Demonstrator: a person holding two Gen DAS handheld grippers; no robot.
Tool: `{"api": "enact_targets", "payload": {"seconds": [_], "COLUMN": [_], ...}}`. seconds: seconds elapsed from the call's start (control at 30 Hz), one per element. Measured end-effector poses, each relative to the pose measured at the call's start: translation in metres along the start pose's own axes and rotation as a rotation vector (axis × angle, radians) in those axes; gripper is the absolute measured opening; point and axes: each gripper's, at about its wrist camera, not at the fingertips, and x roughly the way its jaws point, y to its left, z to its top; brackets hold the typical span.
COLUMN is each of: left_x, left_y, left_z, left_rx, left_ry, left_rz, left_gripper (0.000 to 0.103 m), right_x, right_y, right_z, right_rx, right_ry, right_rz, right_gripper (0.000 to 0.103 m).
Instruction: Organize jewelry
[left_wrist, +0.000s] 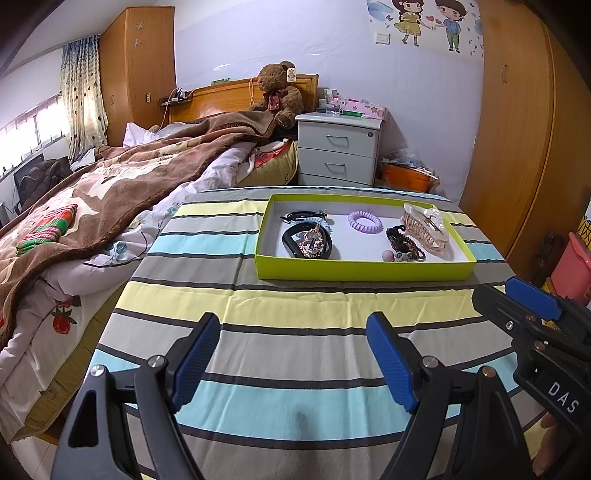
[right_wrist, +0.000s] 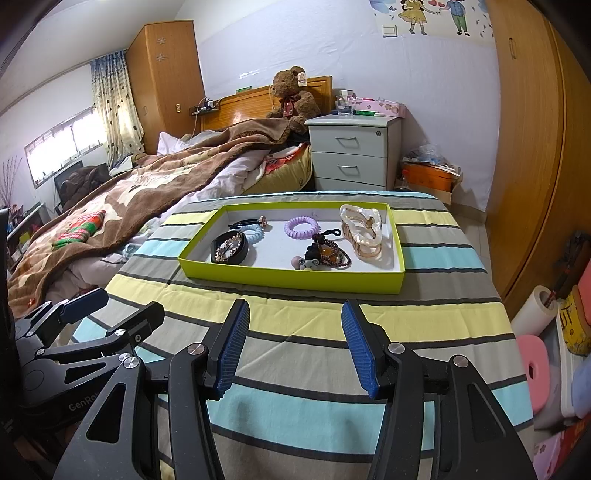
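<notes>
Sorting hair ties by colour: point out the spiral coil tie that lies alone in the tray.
The lilac spiral coil hair tie mid-tray on bare white floor; the pale blue coil tie sits among black pieces at the left.

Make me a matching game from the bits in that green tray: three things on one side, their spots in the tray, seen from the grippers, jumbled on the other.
Things:
1. purple coil hair tie
2. large pearly hair claw
3. black band with a sparkly clip

Places in the green tray:
A. right end
B. near left corner
C. middle, towards the far wall

Pairs: 1-C, 2-A, 3-B
</notes>
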Motion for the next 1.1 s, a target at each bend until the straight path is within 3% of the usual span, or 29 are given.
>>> {"api": "enact_targets", "payload": {"seconds": [1.1], "left_x": [0.0004], "left_y": [0.0046], "left_z": [0.0007], "left_rx": [-0.018], "left_ry": [0.008], "left_rz": [0.008], "left_gripper": [0.083], "right_x": [0.0002], "right_y": [-0.0006], "right_z": [0.0000], "right_rx": [0.001], "right_ry": [0.001], "right_rz": [0.000], "right_gripper": [0.053]}}
